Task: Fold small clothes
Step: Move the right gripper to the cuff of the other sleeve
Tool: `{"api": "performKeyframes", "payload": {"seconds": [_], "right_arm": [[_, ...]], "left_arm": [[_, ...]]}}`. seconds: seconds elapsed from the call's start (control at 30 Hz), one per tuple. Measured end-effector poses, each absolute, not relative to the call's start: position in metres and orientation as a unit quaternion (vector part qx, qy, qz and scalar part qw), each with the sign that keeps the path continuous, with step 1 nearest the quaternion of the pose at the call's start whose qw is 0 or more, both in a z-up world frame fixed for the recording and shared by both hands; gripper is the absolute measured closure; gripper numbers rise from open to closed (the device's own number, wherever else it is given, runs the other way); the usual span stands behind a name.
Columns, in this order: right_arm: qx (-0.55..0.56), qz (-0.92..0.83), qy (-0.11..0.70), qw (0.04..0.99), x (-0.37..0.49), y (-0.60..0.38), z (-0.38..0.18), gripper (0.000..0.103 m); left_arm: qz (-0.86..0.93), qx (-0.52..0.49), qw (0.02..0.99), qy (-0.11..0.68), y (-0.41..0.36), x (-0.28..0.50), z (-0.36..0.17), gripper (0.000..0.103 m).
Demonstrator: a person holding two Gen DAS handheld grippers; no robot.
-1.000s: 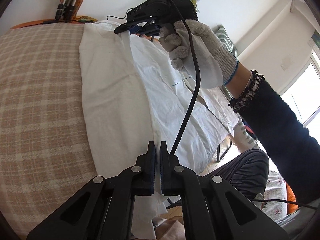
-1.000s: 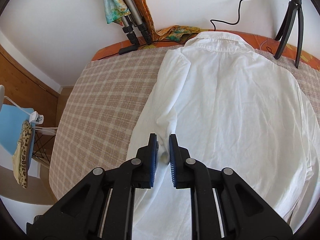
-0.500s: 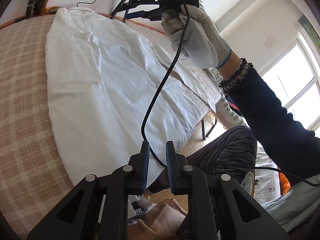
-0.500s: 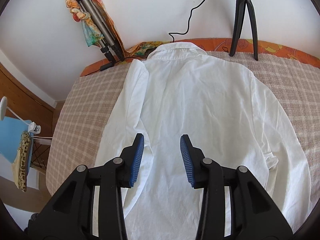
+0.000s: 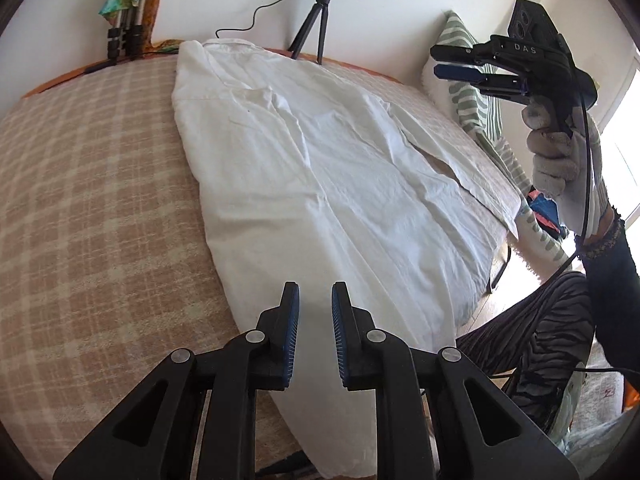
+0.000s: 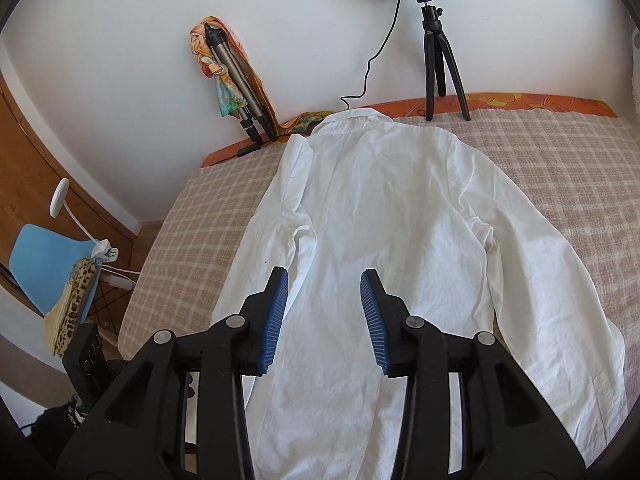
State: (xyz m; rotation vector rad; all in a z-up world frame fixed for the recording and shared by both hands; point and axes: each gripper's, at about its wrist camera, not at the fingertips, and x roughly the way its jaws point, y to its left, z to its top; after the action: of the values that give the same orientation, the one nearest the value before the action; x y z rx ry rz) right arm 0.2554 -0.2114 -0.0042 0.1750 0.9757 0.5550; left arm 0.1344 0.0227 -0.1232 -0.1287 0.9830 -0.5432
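Note:
A white long-sleeved shirt (image 5: 320, 168) (image 6: 392, 220) lies back-up on the checked bed cover (image 5: 100, 200), collar towards the wall. One sleeve (image 6: 296, 200) is folded in along the shirt's left side; the other sleeve (image 6: 540, 260) lies stretched out on the right. My left gripper (image 5: 315, 300) hovers over the shirt's lower hem, its jaws a little apart with nothing between them. My right gripper (image 6: 324, 292) hangs above the shirt's middle, open wide and empty. In the left wrist view the right gripper (image 5: 460, 62) is raised at the upper right in a gloved hand (image 5: 556, 160).
A ring light on a small tripod (image 6: 440, 60) stands at the head of the bed. A folded tripod with a colourful scarf (image 6: 236, 76) leans on the wall. A striped pillow (image 5: 476, 92) lies at the right, a blue chair (image 6: 44, 256) beside the bed. The person's legs (image 5: 532, 340) are at the near edge.
Both grippers were shut on shirt fabric a second ago and now stand open and empty. The right hand has drawn back and up, away from the shirt; the released sleeve lies folded in.

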Motion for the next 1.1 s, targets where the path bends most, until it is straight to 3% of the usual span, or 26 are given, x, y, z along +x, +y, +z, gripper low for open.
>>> {"api": "performKeyframes", "payload": {"seconds": [0.27, 0.43, 0.47, 0.5, 0.63, 0.73, 1.1], "right_arm": [[0.097, 0.230, 0.448, 0.858, 0.242, -0.259, -0.009, 0.062], [0.114, 0.180, 0.448, 0.868, 0.241, -0.306, -0.019, 0.046], [0.118, 0.167, 0.447, 0.871, 0.240, -0.317, -0.022, 0.041], [0.123, 0.155, 0.448, 0.872, 0.239, -0.327, -0.025, 0.041], [0.136, 0.105, 0.457, 0.873, 0.234, -0.370, -0.033, 0.041], [0.151, 0.075, 0.461, 0.871, 0.225, -0.402, -0.039, 0.041], [0.176, -0.028, 0.492, 0.852, 0.188, -0.498, -0.073, 0.041]], "left_arm": [[-0.273, 0.004, 0.840, 0.469, -0.009, 0.117, -0.132, 0.088], [-0.275, -0.031, 0.845, 0.459, -0.008, 0.133, -0.114, 0.077], [-0.276, -0.033, 0.847, 0.454, -0.010, 0.138, -0.108, 0.070], [-0.276, -0.036, 0.849, 0.449, -0.012, 0.143, -0.103, 0.063], [-0.290, -0.062, 0.852, 0.432, -0.021, 0.166, -0.085, 0.063], [-0.296, -0.076, 0.851, 0.426, -0.033, 0.184, -0.076, 0.054], [-0.339, -0.073, 0.830, 0.437, -0.096, 0.217, -0.071, 0.053]]}}
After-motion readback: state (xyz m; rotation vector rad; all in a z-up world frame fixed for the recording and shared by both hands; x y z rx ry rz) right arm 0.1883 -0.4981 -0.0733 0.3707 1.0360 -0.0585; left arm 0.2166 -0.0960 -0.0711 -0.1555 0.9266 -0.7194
